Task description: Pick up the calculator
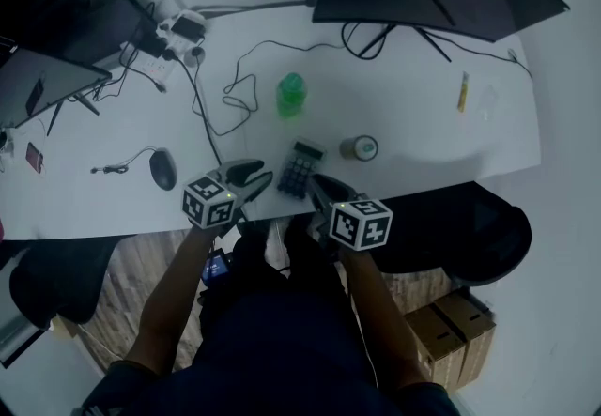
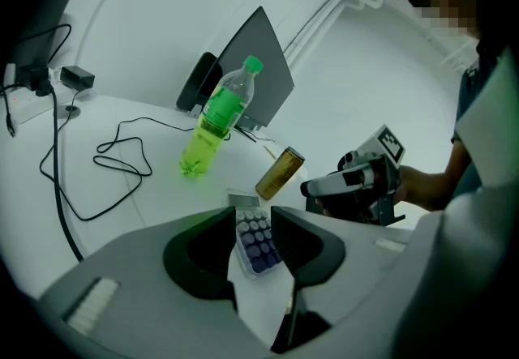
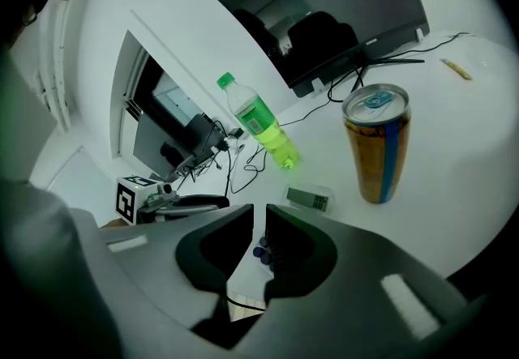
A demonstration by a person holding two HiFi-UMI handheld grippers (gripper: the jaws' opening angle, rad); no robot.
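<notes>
My left claw (image 1: 255, 178) and right claw (image 1: 324, 191), both narrowly parted and empty, flank the dark rectangular keyed calculator (image 1: 300, 168) at frame centre; this is the approach, I reckon, and one claw must next straddle its edge.

Both forearms reach forward, left gripper (image 1: 261, 177) and right gripper (image 1: 318, 187) angled inward (jaws slightly apart).
</notes>
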